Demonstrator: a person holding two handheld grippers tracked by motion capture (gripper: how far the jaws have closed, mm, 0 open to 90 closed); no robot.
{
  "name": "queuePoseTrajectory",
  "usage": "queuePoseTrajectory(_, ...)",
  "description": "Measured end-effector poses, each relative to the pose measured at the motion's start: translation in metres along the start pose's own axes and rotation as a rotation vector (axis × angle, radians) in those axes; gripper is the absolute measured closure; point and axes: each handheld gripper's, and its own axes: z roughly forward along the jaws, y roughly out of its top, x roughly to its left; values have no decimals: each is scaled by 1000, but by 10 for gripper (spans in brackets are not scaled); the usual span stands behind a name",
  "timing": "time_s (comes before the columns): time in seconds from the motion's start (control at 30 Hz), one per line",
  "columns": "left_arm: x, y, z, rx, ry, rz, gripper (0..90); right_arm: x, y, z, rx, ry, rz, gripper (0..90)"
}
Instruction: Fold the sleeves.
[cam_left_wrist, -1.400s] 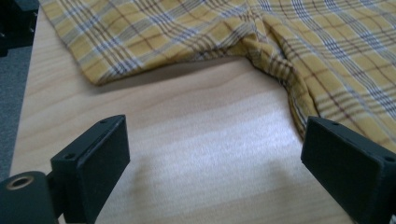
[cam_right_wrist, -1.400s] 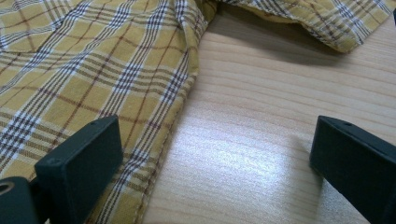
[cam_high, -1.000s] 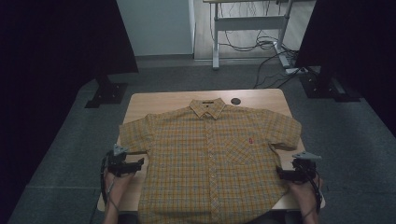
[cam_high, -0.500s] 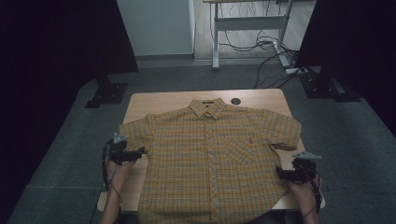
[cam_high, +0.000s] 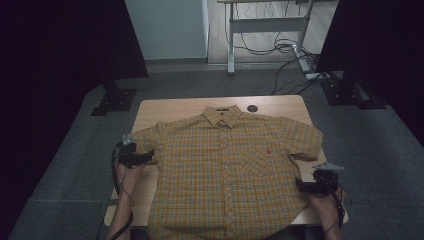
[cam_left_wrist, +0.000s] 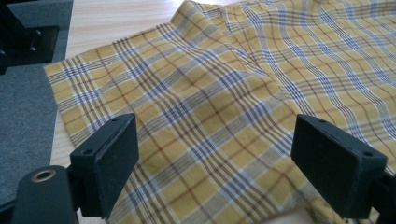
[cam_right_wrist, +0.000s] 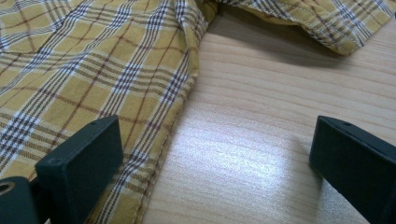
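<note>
Across the wooden table (cam_high: 170, 107) lies a yellow plaid short-sleeved shirt (cam_high: 227, 170), front up, collar toward the far edge and hem hanging over the near edge. At the shirt's left sleeve (cam_high: 147, 140) sits the left gripper (cam_high: 146, 158), jaws standing wide and just having closed a little; in the left gripper view the sleeve cloth (cam_left_wrist: 187, 107) spreads between and beyond the pads, apparently without being pinched, though the contact is hard to judge. The right gripper (cam_high: 303, 186) rests near the right side seam, below the right sleeve (cam_high: 305, 140). Its jaws also stand wide: the left pad hangs over the shirt's stitched edge (cam_right_wrist: 173, 116), the right pad over bare wood (cam_right_wrist: 261, 140).
</note>
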Motion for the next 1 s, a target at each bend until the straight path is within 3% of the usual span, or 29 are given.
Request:
queuePoseTrajectory(0.6,18,10,28,-10,37,-53,200,0,0,0,1,2,0,22)
queuePoseTrajectory(0.83,25,9,43,-1,98,-105,238,0,0,0,1,2,0,22)
queuePoseTrajectory(1.0,25,5,52,30,130,-100,246,0,0,0,0,2,0,22)
